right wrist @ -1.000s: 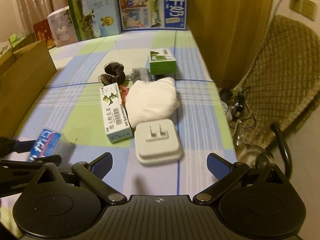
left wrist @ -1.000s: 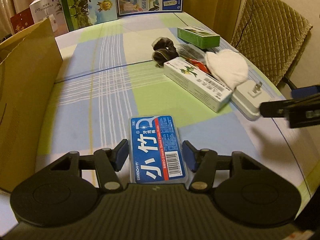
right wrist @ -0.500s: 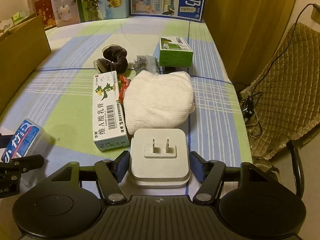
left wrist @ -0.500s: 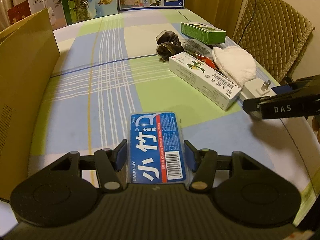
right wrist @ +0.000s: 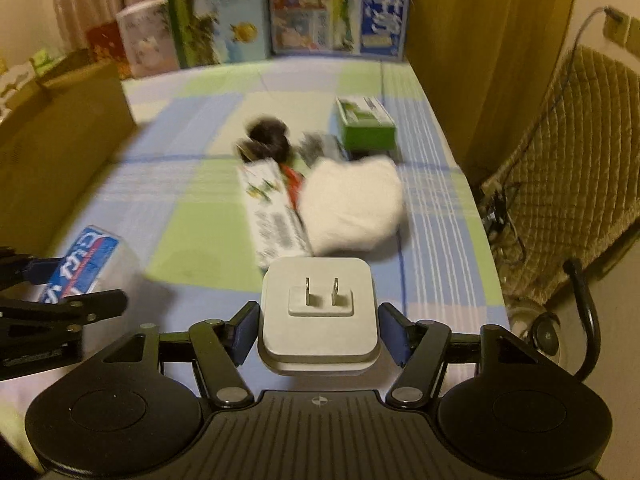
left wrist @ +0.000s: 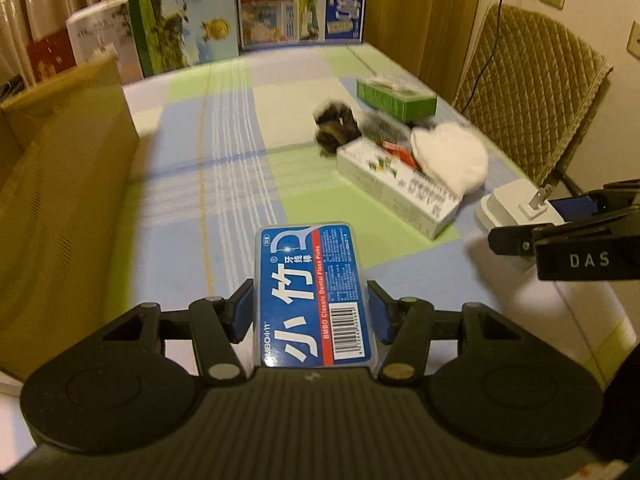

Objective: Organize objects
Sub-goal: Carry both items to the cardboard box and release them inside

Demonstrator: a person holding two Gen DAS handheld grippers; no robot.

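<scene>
My left gripper point(left wrist: 311, 312) is shut on a blue dental floss pick box point(left wrist: 312, 288), lifted a little above the checked tablecloth point(left wrist: 224, 184). My right gripper point(right wrist: 318, 326) is shut on a white power adapter point(right wrist: 320, 312) with two prongs facing up, also raised off the cloth. Each gripper shows in the other's view: the right gripper point(left wrist: 568, 220) with the adapter point(left wrist: 516, 204) at the right edge, the left gripper with the floss box point(right wrist: 82, 270) at the left edge.
A white toothpaste box point(left wrist: 396, 188), a white cloth point(left wrist: 452, 156), a dark hair scrunchie point(left wrist: 336, 128) and a green box point(left wrist: 394, 96) lie mid-table. A cardboard box point(left wrist: 60, 184) stands at the left. Printed cartons point(left wrist: 256, 4) line the far edge. A quilted chair point(left wrist: 528, 92) stands right.
The right gripper came forward and shut on the power adapter, then lifted it. The left gripper closed onto the floss box and raised it off the cloth.
</scene>
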